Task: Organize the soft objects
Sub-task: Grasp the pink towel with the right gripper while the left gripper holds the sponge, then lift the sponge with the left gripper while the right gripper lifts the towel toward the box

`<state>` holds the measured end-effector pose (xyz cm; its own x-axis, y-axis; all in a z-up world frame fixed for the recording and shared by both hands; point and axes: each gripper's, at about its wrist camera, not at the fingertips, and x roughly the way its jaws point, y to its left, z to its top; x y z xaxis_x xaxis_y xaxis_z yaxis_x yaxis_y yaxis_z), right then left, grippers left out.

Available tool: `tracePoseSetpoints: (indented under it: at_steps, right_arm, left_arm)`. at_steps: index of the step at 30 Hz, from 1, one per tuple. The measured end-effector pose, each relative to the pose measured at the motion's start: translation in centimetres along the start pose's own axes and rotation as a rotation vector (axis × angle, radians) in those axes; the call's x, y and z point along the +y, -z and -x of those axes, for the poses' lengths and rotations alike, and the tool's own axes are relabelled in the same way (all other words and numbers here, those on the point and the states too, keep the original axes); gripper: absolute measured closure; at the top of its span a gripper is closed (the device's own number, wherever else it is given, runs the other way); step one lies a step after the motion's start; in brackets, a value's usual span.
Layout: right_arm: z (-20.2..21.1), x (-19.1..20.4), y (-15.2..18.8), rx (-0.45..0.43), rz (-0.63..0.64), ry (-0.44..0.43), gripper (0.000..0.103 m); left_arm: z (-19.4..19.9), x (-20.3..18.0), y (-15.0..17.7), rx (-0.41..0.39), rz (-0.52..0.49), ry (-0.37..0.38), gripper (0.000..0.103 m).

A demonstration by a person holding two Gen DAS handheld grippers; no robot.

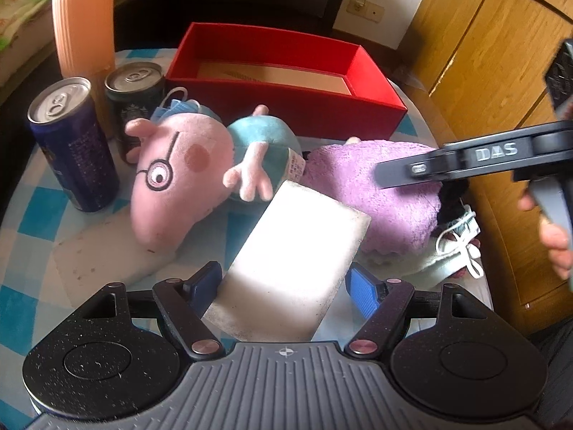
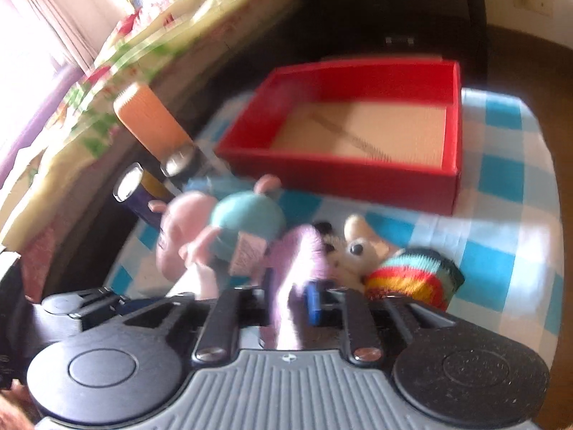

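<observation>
My left gripper is shut on a white sponge, held just above the table. A second white sponge lies to its left under a pink pig plush with a teal body. A purple towel lies right of the pig. My right gripper is shut on the purple towel; it also shows in the left wrist view above the towel. A small dog plush in a striped sweater lies beside it. An open red box stands behind, also in the right wrist view.
Two drink cans and a ribbed orange bottle stand at the table's left. The round table has a blue-checked cloth. A face mask lies at the right edge. A wooden cabinet stands to the right.
</observation>
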<state>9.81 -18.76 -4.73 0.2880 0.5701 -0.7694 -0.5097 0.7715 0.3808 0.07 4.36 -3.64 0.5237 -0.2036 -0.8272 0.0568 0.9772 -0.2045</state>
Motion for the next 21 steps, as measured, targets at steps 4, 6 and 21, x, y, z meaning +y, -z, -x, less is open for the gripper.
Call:
tracePoseSetpoints:
  at_steps: [4, 6, 21]
  right_arm:
    - [-2.3, 1.8, 0.0, 0.007, 0.089, 0.015, 0.065]
    - [-3.4, 2.8, 0.0, -0.027, 0.137, 0.059, 0.064]
    - [1.8, 0.1, -0.4, -0.093, -0.157, -0.229, 0.103]
  left_arm:
    - [-0.1, 0.2, 0.2, 0.01, -0.001, -0.002, 0.029]
    - [0.0, 0.5, 0.2, 0.009, 0.004, -0.005, 0.029]
    - [1.7, 0.5, -0.3, -0.08, 0.061, 0.03, 0.029]
